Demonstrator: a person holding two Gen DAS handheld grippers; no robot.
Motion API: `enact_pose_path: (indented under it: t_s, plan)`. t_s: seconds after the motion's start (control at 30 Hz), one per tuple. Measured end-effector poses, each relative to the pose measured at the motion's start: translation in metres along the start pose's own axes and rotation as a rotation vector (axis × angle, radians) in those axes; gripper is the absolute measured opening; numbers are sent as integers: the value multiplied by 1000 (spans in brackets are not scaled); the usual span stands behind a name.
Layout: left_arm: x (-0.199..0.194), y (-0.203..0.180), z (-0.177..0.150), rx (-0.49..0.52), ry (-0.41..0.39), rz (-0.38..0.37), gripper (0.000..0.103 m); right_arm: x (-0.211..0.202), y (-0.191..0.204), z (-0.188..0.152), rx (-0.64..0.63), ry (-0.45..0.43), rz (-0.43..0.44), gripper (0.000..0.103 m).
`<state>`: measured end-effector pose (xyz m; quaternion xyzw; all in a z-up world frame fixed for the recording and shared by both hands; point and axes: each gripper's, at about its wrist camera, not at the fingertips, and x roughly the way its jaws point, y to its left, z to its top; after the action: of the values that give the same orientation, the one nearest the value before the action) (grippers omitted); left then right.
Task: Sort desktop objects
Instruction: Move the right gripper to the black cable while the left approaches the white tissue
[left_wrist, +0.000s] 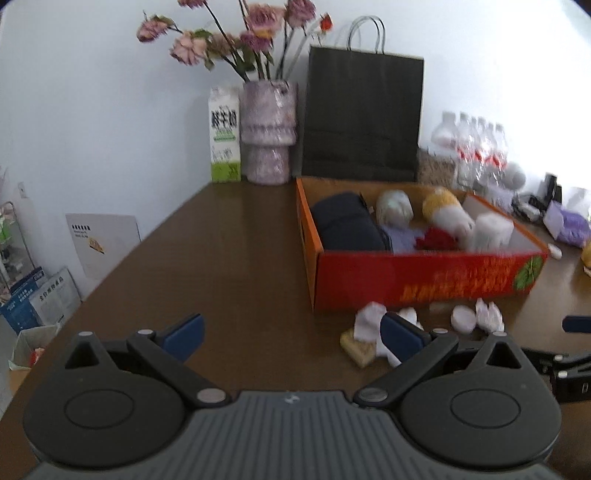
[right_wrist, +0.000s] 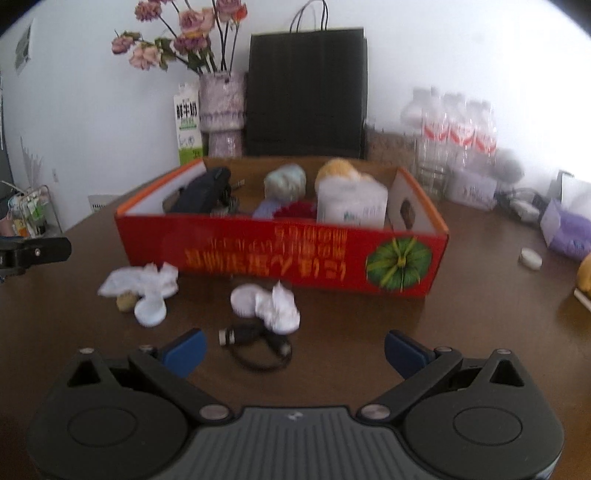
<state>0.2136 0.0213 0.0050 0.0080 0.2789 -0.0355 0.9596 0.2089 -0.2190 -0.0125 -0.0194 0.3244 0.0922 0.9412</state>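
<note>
Both jaws spread, empty; my right gripper (right_wrist: 293, 350) could snag the black looped cable (right_wrist: 255, 347) at 12 o'clock.

A plain white wall (left_wrist: 92, 110) runs behind a dark brown wooden surface (left_wrist: 229, 251), and strong light from the right washes out that end of the room. Against the wall stand a vase of dried pink flowers (left_wrist: 269, 133), a milk carton (left_wrist: 224, 134), a black paper bag (left_wrist: 364, 114) and shrink-wrapped water bottles (right_wrist: 456, 129). Off the surface's left edge, boxes (left_wrist: 35, 299) and a wire rack (right_wrist: 35, 212) sit lower down.
</note>
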Motion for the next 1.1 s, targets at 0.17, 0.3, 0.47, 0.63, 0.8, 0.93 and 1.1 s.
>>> enact_pose_path:
  t_s: [0.17,0.3,0.47,0.63,0.8,0.93,1.1]
  plan:
    - [8,-1,-7,4,32,-3,103,4,0,-3,1,13,-7,103]
    - [11,-3,-7,7,38,-12,103,8,2,-1,-6,16,-8,103]
    - [16,-4,-9,6,51,-20,103,19,8,1,-12,38,7,103]
    - [16,0,-10,-5,56,-19,103,34,17,5,-40,63,39,98]
    - [17,5,-11,-14,61,-14,103,45,21,8,-37,73,41,87]
    - [18,9,-12,-20,66,-12,103,44,19,8,-31,60,43,77]
    - [18,9,-13,-18,67,-15,103,41,17,10,-23,51,45,50]
